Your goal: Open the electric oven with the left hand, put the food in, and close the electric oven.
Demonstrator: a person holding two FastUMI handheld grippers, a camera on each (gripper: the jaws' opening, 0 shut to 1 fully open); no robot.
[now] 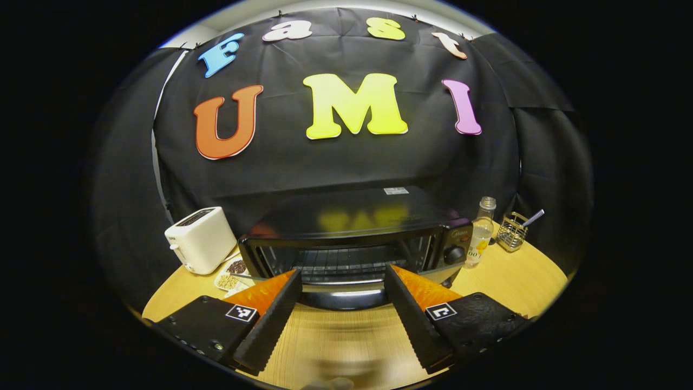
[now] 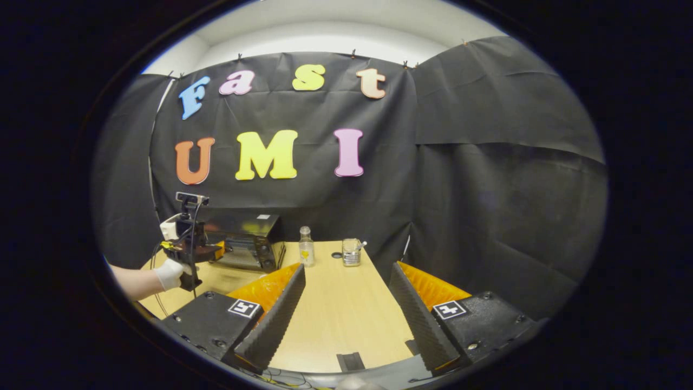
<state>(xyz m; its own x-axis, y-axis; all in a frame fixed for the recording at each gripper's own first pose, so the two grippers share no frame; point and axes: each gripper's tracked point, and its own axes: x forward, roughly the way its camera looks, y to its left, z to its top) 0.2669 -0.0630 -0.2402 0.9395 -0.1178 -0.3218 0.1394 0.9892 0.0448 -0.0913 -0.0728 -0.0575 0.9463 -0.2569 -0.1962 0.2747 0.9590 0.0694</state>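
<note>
The black electric oven (image 1: 352,216) stands in the middle of the left gripper view, its wire rack (image 1: 341,264) showing through the front. Its door looks swung down, with the shiny handle bar (image 1: 335,291) low at the front. My left gripper (image 1: 344,271) is open just before that front, fingers wide on either side of the handle and not pressing it. A white dish of food (image 1: 230,273) lies left of the oven. My right gripper (image 2: 346,268) is open over the wooden table (image 2: 346,314), holding nothing. Farther left, a gloved hand (image 2: 170,273) holds the left gripper (image 2: 189,249) at the oven (image 2: 252,244).
A white toaster (image 1: 200,238) stands left of the oven behind the dish. Right of the oven are a clear bottle (image 1: 481,233) and a wire holder (image 1: 511,232) with a utensil. The black cloth wall closes the table's back and right sides.
</note>
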